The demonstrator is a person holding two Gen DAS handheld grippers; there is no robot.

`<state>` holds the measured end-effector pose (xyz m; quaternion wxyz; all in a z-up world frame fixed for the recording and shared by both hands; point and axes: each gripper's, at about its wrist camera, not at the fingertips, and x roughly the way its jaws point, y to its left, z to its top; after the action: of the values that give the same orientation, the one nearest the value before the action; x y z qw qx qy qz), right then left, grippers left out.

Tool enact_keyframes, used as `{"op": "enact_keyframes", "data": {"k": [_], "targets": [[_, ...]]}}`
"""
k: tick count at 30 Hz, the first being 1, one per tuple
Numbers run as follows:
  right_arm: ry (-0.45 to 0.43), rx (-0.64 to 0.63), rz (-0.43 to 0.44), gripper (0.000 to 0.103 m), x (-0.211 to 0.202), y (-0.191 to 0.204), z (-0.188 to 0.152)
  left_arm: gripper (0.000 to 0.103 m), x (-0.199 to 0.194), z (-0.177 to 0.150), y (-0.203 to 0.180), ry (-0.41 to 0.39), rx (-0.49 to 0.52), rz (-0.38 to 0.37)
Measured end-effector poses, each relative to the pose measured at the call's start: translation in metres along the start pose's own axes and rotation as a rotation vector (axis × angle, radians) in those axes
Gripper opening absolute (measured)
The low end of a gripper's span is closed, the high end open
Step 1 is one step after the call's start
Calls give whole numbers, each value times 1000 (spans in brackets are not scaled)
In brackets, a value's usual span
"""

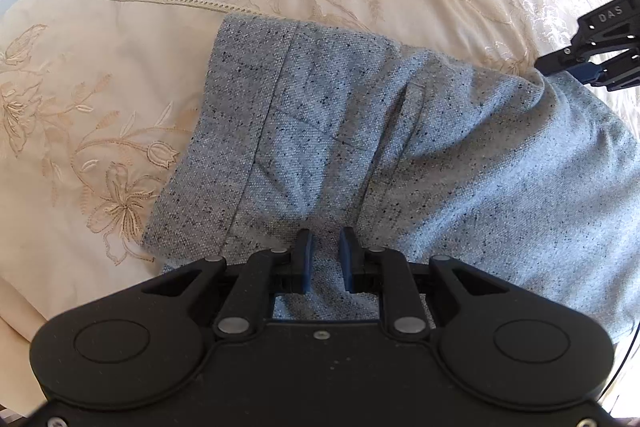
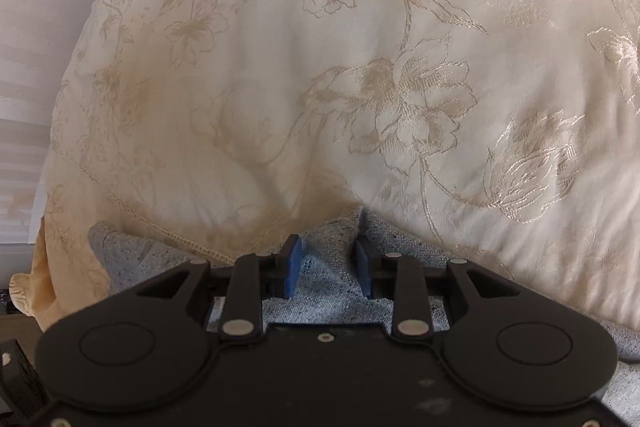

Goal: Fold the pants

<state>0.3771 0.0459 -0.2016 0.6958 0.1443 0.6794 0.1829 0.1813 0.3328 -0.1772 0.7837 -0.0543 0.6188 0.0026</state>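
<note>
The speckled grey-blue woven pants looked coarse and matt; the cream embroidered bedspread had a satin sheen at upper right; the matt black plastic left gripper carried blue pads

My left gripper: pointed steeply downward, blue pads standing a narrow gap apart, grey cloth lying between them; whether the pads press on it I cannot tell. My right gripper: also angled steeply down, jaws parted wider, blue pads clear of the cloth beneath them. From my left wrist camera, the right gripper shows at the far right edge.
</note>
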Motion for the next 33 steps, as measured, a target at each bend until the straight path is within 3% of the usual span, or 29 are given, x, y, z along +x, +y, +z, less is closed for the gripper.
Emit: {"op": "enact_keyframes", "data": {"k": [2,3,6,9,11,13,15,20,22,26,30,33], "targets": [[-36,21,-12,26,3,0,2,27,0,0,0,-2,-5,-2],[-63,22,-22,8,3,2,1,27,-1,0,1,-3,-9,-4],[-154,-57,-57,7,-9,22,-6,27,-2,-1,1,-12,-24,-10],[-307,37,-15,5,-41,14,-16,27,-1,-6,2,-28,-41,-11],[-302,85,-33,5,-33,5,-17,27,-1,-9,-1,-34,-27,4],[-254,66,-104,6,-12,5,-15,27,-3,-11,-6,-37,-5,21],[-246,35,-105,8,-2,7,-14,27,-9,-12,-10,-55,20,33],[-465,126,24,18,-60,-10,-28,25,-38,-5,-19,-86,33,60],[-509,137,8,20,-86,-25,-39,25,-53,4,-31,-119,72,56],[-503,115,-81,20,-113,-62,-70,25,-71,29,-78,-171,188,12],[-435,119,-164,20,-106,-91,-103,25,-63,58,-136,-140,255,-93],[-402,129,-177,20,-99,-105,-128,26,-46,71,-184,-93,319,-175]]}}
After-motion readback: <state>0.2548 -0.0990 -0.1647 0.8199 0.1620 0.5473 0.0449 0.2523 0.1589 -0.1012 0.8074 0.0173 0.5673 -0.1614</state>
